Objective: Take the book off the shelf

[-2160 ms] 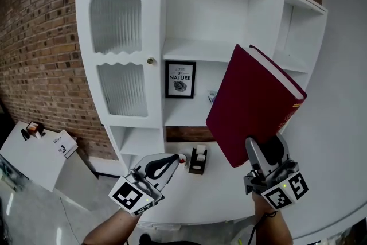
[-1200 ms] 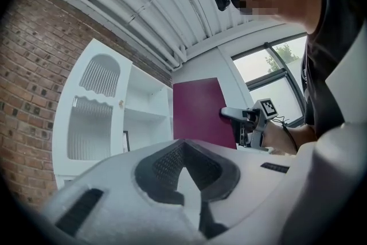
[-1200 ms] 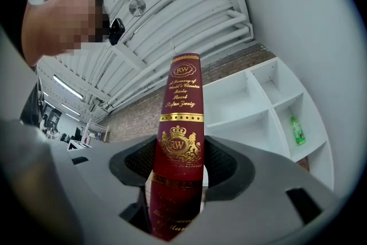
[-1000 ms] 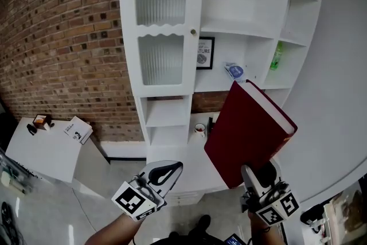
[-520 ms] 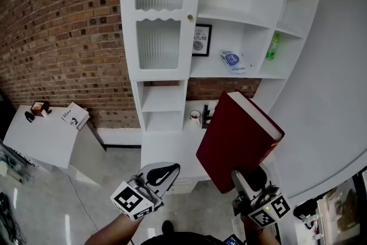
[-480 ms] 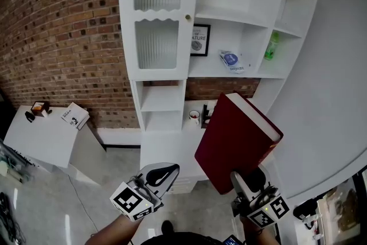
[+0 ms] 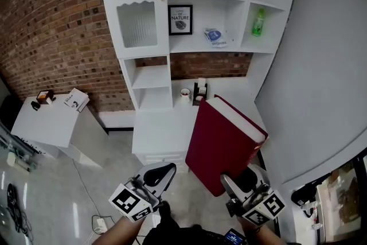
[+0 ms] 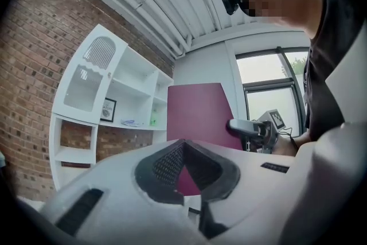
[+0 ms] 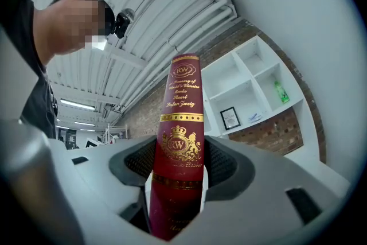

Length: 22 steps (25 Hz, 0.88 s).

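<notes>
The thick dark red book (image 7: 222,144) is off the white shelf unit (image 7: 150,117) and stands upright in mid-air, well in front of it. My right gripper (image 7: 242,182) is shut on its lower end. In the right gripper view the gold-printed spine (image 9: 181,123) rises between both pads of that gripper (image 9: 178,153). My left gripper (image 7: 157,174) hangs at the lower left, apart from the book, its jaws shut with nothing in them. In the left gripper view its tips (image 8: 182,145) meet, with the book's cover (image 8: 198,115) behind them.
On the shelf stand a framed print (image 7: 180,19), a blue packet (image 7: 215,36) and a green bottle (image 7: 259,22); a mug (image 7: 184,92) sits on the lower ledge. A white table (image 7: 43,129) stands at the left by the brick wall. A grey wall (image 7: 321,66) closes the right.
Both grippers and the book have drawn back from the shelf unit and sunk lower. The shelf now looks farther off, and more floor shows below it.
</notes>
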{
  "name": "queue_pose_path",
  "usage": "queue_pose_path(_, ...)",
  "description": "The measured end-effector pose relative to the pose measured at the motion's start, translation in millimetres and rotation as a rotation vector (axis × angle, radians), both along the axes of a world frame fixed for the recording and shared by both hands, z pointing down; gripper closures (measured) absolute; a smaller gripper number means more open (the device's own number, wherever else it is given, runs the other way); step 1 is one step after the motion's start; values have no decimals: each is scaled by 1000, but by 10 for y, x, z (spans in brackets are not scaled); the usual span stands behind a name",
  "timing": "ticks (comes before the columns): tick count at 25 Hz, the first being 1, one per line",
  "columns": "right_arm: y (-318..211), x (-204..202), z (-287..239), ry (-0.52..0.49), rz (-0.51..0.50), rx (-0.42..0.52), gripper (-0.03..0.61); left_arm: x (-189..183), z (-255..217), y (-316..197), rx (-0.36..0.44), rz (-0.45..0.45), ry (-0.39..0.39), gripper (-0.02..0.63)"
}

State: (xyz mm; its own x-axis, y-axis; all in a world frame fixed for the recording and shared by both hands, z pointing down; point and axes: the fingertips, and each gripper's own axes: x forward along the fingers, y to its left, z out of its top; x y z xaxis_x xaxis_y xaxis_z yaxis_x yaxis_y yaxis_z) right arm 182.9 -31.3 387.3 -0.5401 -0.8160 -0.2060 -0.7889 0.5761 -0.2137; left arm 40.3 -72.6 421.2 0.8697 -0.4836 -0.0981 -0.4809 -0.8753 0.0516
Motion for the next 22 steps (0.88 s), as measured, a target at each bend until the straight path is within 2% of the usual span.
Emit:
queue_pose_path(3, 298, 126, 110, 4, -9, -17, 336, 112, 50, 322, 16, -18, -5, 609)
queue_pose_path(6, 558, 191, 158, 6, -28, -22, 336, 193, 129, 569, -4, -28, 1, 609)
queue_pose_path(12, 1017, 302, 174, -14, -32, -29, 336, 399, 149, 968, -17, -3, -4, 609)
queue_pose_path(22, 1254, 376, 232, -29, -28, -32, 336, 466, 152, 1206, -15, 10, -27, 609)
